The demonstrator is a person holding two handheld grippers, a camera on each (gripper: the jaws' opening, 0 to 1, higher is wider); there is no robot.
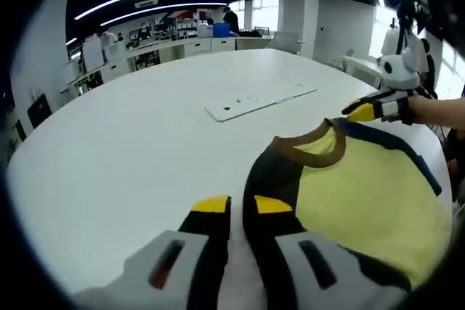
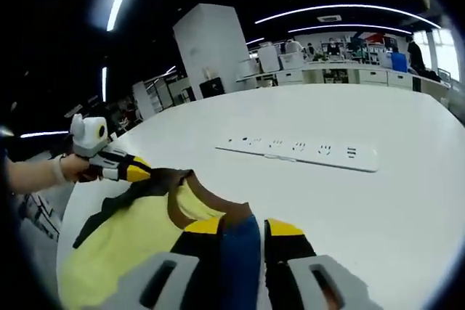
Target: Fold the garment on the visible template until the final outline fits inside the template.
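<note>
On the white table (image 1: 131, 143), the yellow garment (image 1: 363, 201) lay spread at the near edge, brown collar (image 1: 312, 152) toward the middle, held at both shoulders. No template outline could be made out under it. A white power strip (image 1: 258, 99) lay well apart, farther across the table.

Risk, as a judgement: with both shoulders pinched and the cloth close to the table edge, an uneven pull could drag the garment off the edge or twist the fold line. A thin bite on the sleeve fabric could also slip during the lift.

The left gripper (image 1: 243, 212) had its jaws nearly closed on the dark sleeve (image 1: 265, 179), clamping it. The right gripper (image 2: 243, 230) was likewise clenched on the blue sleeve (image 2: 240, 252), which ran between its yellow-tipped jaws.
</note>
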